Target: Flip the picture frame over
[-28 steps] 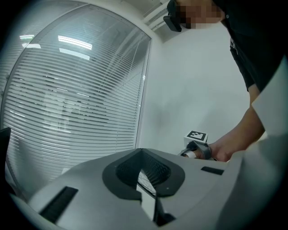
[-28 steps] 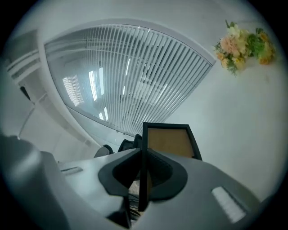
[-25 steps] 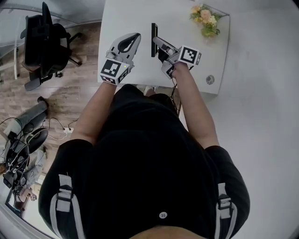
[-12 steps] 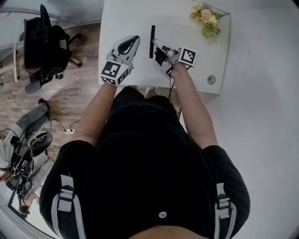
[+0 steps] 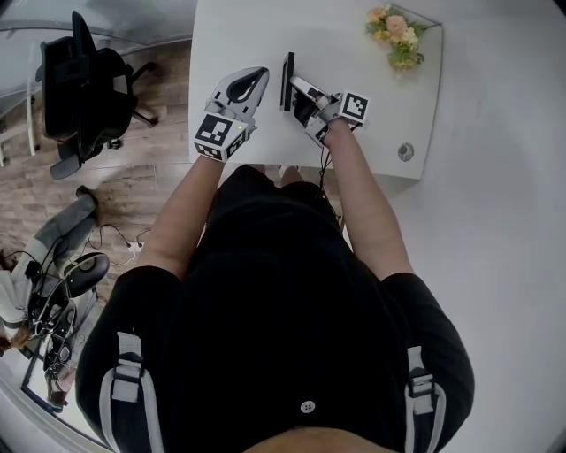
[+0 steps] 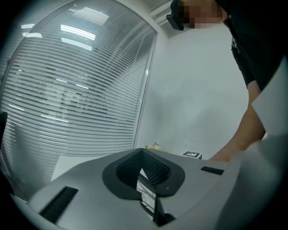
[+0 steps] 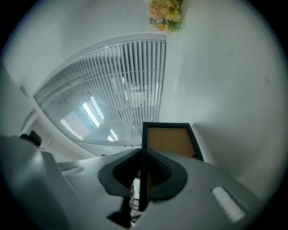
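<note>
Clamping the picture frame (image 7: 170, 141) upright, right gripper (image 7: 142, 152); left gripper (image 6: 140, 151) closed, empty

The bench (image 5: 248, 26) fills the 12 o'clock part of the head view. The picture frame (image 5: 287, 75) stands upright over the bench near its 6 o'clock edge, running from 12 to 6 o'clock. The right claw (image 5: 294, 87) reaches in from the frame's 4 o'clock, with the frame's near end between its jaws. The left claw (image 5: 255, 78) sits at the frame's 9 o'clock, just beside it and apart from it. A bunch of flowers (image 5: 395, 34) lies at the bench's 2 o'clock corner, well apart from the frame. A round insert (image 5: 405, 152) is set in the bench at its 4 o'clock corner. An office chair (image 5: 84, 84) stands on the floor (image 5: 150, 177) at the bench's 9 o'clock, and a tangle of cables (image 5: 49, 305) lies at 7 o'clock.
</note>
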Demonstrator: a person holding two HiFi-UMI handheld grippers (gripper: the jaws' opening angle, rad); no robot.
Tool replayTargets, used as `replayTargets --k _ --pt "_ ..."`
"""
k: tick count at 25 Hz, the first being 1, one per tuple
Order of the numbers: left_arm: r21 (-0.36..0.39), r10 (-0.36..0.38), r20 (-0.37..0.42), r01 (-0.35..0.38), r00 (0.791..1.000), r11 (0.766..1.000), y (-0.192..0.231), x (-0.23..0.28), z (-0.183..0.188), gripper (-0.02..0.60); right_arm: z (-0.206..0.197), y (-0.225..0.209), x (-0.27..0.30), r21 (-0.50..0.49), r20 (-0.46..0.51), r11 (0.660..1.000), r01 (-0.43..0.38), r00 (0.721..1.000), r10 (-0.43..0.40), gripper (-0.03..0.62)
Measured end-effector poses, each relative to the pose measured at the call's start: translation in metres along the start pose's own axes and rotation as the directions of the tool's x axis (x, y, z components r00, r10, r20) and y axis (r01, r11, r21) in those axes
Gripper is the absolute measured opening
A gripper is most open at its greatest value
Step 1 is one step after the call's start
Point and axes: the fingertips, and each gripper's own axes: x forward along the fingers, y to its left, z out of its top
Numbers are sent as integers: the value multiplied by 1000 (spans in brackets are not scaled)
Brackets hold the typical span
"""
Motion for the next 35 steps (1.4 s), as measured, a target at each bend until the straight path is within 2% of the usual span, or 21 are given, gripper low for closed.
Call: replayTargets --k 10,22,31,35 --pt "-6 -19 -25 19 999 1000 1 5 -7 3 7 -12 -4 -10 -27 1000 -5 1000 5 51" --pt "9 -19 -8 19 1000 1000 -8 7 5 3 19 -11 -21 -118 -32 989 85 995 -90 57" --pt "14 -18 -1 18 1000 1000 -11 5 12 3 29 -12 -34 -167 5 972 165 986 -167 60" --pt "17 -16 5 16 1000 1000 -12 6 16 3 35 -13 -40 -181 15 966 187 982 -187 39"
